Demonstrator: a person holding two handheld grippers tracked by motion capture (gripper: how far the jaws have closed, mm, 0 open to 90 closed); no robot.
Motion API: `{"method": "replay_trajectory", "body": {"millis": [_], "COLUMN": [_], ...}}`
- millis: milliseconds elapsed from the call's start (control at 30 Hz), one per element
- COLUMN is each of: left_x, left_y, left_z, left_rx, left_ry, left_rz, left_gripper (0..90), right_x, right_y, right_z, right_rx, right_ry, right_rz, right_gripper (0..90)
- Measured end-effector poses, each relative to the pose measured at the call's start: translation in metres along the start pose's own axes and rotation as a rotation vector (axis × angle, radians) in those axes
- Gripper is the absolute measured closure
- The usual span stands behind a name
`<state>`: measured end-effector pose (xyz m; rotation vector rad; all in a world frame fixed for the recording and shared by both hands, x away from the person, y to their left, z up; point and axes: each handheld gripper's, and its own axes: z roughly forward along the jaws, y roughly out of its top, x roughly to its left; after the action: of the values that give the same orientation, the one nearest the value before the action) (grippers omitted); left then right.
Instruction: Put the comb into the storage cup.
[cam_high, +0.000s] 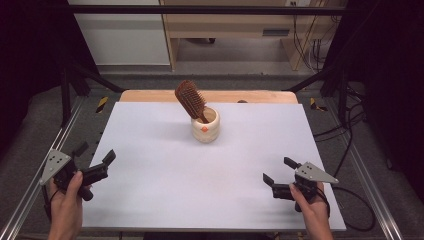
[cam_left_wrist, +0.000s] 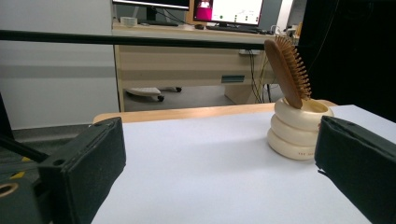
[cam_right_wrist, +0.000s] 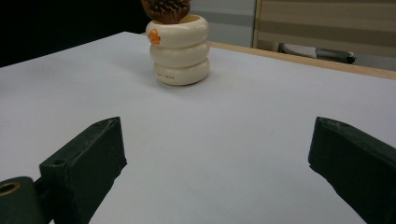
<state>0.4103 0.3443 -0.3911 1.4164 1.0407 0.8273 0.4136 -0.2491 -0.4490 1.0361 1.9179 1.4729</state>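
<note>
1. Wooden hairbrush stands handle-down in a cream ringed cup, its bristled head leaning toward the far left above the rim; the cup sits toward the far middle of the white tabletop.
2. Both hands wait at the near edge: the left gripper at the near left corner, the right gripper at the near right, each well apart from the cup.
3. The step in hand looks like the very start, before any reach; nothing is being carried or touched.
4. In the left gripper view, its fingers stand wide apart with only bare tabletop between them, and the cup shows ahead to the right.
5. In the right gripper view, its fingers are likewise spread wide and empty, with the cup ahead to the left.
6. The next move probably calls for one gripper to travel forward to the brush head, closing on it, while the other may need to steady the cup so it does not tip.
</note>
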Motion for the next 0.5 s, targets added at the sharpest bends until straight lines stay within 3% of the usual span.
{"method": "replay_trajectory", "body": {"millis": [500], "left_x": [-0.001], "left_y": [-0.034], "left_z": [0.000], "left_rx": [0.028], "left_ry": [0.009], "left_rz": [-0.018], "left_gripper": [2.2], "right_x": [-0.001], "right_y": [-0.002], "right_z": [0.002], "right_rx": [0.008], "right_ry": [0.001], "right_rz": [-0.011], "right_gripper": [4.1]}}
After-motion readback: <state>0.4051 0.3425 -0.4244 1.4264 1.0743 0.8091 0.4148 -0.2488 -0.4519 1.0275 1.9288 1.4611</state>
